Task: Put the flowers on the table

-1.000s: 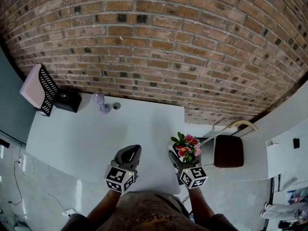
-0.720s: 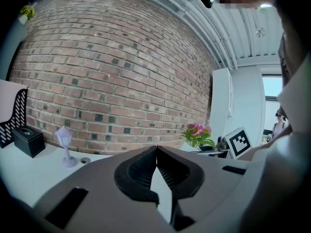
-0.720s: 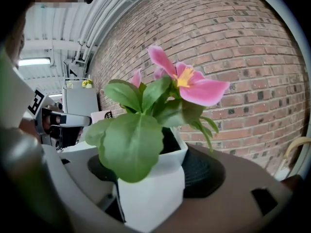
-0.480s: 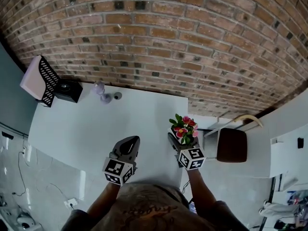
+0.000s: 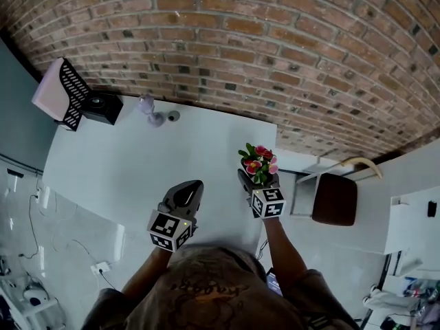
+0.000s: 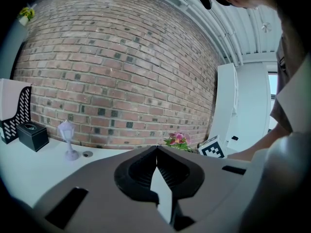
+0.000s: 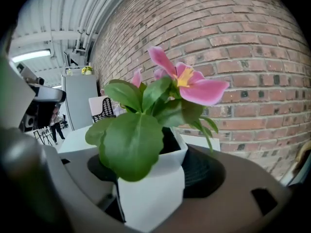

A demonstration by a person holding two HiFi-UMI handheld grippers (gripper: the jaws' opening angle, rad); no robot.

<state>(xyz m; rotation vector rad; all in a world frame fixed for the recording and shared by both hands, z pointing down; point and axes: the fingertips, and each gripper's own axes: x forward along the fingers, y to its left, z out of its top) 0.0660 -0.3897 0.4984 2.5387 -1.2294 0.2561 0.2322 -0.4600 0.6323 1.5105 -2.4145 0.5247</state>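
Pink flowers with green leaves (image 5: 258,163) grow in a small white square pot (image 7: 153,188). My right gripper (image 5: 256,179) is shut on that pot and holds it upright over the right edge of the white table (image 5: 137,177). In the left gripper view the flowers (image 6: 176,141) show ahead to the right. My left gripper (image 5: 187,192) hovers over the table's near edge, left of the pot, with its jaws closed together and nothing between them.
At the table's far left stand a black mesh file holder (image 5: 67,93) and a black box (image 5: 103,108). A small lilac lamp figure (image 5: 148,108) and a round disc (image 5: 172,116) sit near the brick wall. A brown chair (image 5: 335,199) stands right of the table.
My right gripper has carried the potted flowers forward and a little left, from beside the table's corner to above its right edge. The left gripper has stayed roughly in place.
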